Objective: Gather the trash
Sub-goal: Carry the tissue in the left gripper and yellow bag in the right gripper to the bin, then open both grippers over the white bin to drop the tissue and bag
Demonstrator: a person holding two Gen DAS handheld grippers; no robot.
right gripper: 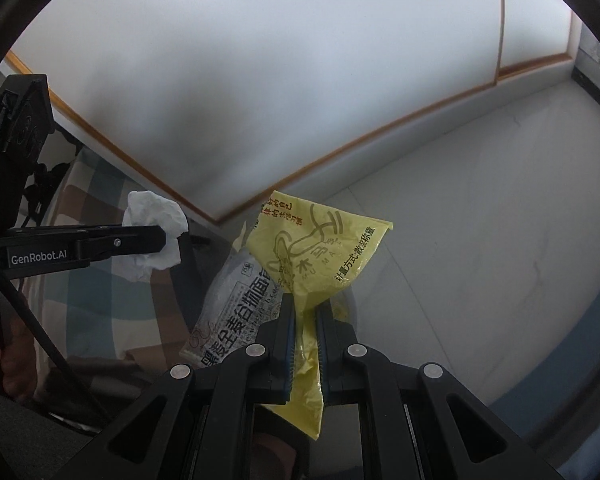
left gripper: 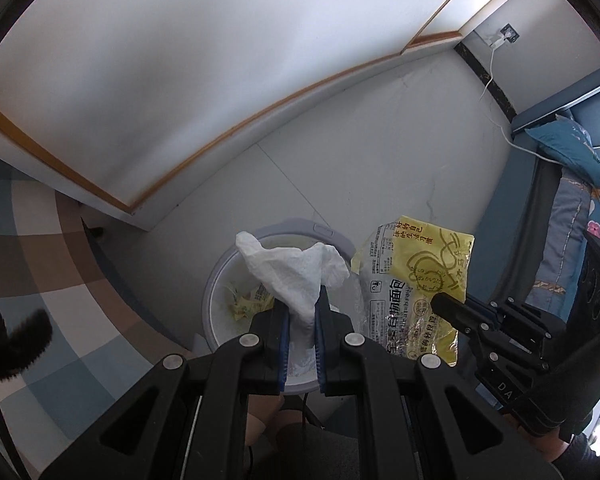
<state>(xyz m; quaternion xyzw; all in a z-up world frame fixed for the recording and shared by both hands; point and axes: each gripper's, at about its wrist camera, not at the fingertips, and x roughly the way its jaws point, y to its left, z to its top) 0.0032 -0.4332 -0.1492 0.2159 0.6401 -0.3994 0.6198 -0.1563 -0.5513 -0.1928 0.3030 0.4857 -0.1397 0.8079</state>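
Your left tongs point(left gripper: 301, 322) are clenched on a crumpled white paper towel point(left gripper: 296, 270), which fans out above the blue pads at the centre of the left wrist view. Directly behind it, in the lower middle of that frame, sits a round pale trash bin point(left gripper: 220, 276) on the light floor point(left gripper: 380, 140); a small yellow wrapper point(left gripper: 246, 300) lies inside it. The towel overlaps the bin's opening in the picture, though you cannot tell from here how high above it it hangs.

Your right tongs point(right gripper: 306, 326) are clamped on a yellow and clear bread bag point(right gripper: 320, 248) printed with Chinese characters; it rises from the pads at the centre of the right wrist view, and its clear printed half droops to the lower left. In the left wrist view the same bag shows just right of the bin, with the right tongs reaching in from the right edge.

A checked blanket point(left gripper: 44, 248) fills the left of the left wrist view, and a white cabinet with wood trim point(left gripper: 140, 80) spans the top.
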